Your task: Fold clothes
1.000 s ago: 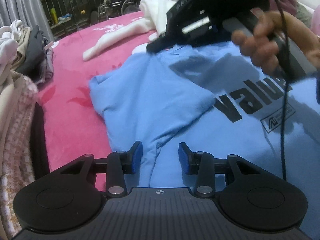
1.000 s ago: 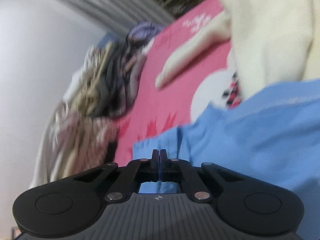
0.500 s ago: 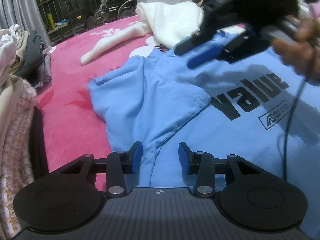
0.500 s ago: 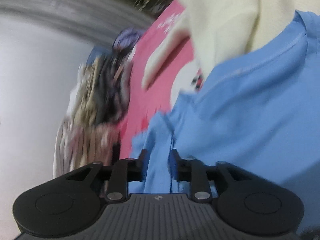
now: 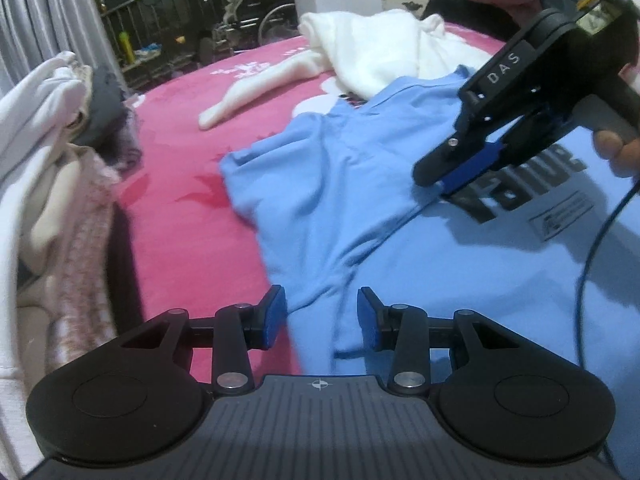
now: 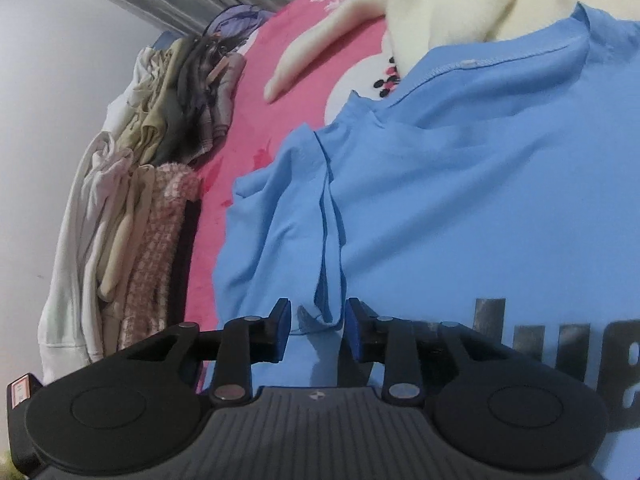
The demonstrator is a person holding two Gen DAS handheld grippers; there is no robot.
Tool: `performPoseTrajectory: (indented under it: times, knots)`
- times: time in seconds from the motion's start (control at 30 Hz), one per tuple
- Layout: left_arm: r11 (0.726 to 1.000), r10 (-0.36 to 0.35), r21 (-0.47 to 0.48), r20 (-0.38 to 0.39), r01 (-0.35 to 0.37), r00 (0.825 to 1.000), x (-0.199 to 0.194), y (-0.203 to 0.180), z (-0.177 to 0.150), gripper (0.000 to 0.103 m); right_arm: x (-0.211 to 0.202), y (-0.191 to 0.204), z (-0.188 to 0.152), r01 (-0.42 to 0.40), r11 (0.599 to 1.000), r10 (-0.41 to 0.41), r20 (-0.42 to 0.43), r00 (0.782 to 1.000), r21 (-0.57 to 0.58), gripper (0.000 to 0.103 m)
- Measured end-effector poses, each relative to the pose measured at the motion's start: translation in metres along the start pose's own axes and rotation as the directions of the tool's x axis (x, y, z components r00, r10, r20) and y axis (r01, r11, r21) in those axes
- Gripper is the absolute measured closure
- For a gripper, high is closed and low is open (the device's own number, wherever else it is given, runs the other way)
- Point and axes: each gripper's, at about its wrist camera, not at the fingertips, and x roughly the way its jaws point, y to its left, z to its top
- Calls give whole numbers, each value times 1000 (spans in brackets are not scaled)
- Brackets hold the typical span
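A blue T-shirt [image 5: 400,248] lies print side up on the pink bedspread [image 5: 192,184], spread most of the way flat, with its one visible sleeve [image 6: 276,216] turned in over the chest so that the sleeve's edge runs as a raised ridge down the front. That looks like the first fold of the job, and only roughly laid: the cloth around the shoulder is rumpled, and the body has not been folded at all as far as I can see. The other side of the shirt is out of sight. The left gripper [image 5: 322,314] hovers low over the near hem with its jaws partly apart; cloth lies below and between the blue pads [image 5: 274,316], but they do not pinch it, so it has hold of nothing. The right gripper [image 6: 316,326] hangs over the sleeve ridge, jaws also partly open, the fold of fabric sitting between them without being pressed. A cream sweater [image 5: 376,52] lies beyond the collar, partly touching the shirt, unfolded, and a heap of other garments [image 6: 160,160] waits along the wall. So I judge the task barely begun: one sleeve in, the rest of this shirt still to fold.
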Motion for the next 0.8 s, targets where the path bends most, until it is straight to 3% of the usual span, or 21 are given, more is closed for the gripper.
performPoseTrajectory:
  times: [0.1, 0.2, 0.33, 0.4, 0.47, 0.5, 0.53, 0.67, 0.8]
  knots:
    - [1000, 20, -11, 7, -19, 1000, 0, 4, 1, 69, 5, 2, 0, 19, 1000, -19, 4, 1000, 7, 70]
    - [999, 33, 35, 19, -34, 999, 0, -1, 1, 72, 8, 2, -1, 24, 999, -24, 11, 1000, 27, 71]
    - [976, 84, 194, 76, -97, 994, -3, -22, -3, 72, 8, 5, -1, 33, 998, -34, 17, 999, 46, 72]
    - [963, 114, 236, 81, -130, 990, 1, -29, -6, 77, 7, 7, -1, 37, 998, -38, 20, 999, 49, 72]
    - [961, 128, 234, 81, -144, 988, 5, -30, -7, 94, 10, 10, -3, 49, 998, -50, 21, 999, 44, 77]
    - [961, 137, 231, 85, -153, 987, 7, -29, -7, 97, 12, 13, -3, 60, 998, -60, 21, 998, 36, 91]
    - [960, 151, 225, 97, -170, 984, 5, -28, -8, 98, 13, 15, -4, 56, 998, -56, 20, 998, 32, 96]
    - [951, 195, 212, 152, -225, 969, -16, -18, -10, 99, 2, 34, -11, 22, 1000, -21, 54, 998, -19, 97]
    - [930, 210, 274, 145, -243, 967, -27, -18, -25, 99, -8, 50, -30, -14, 999, 17, 49, 999, -47, 97]
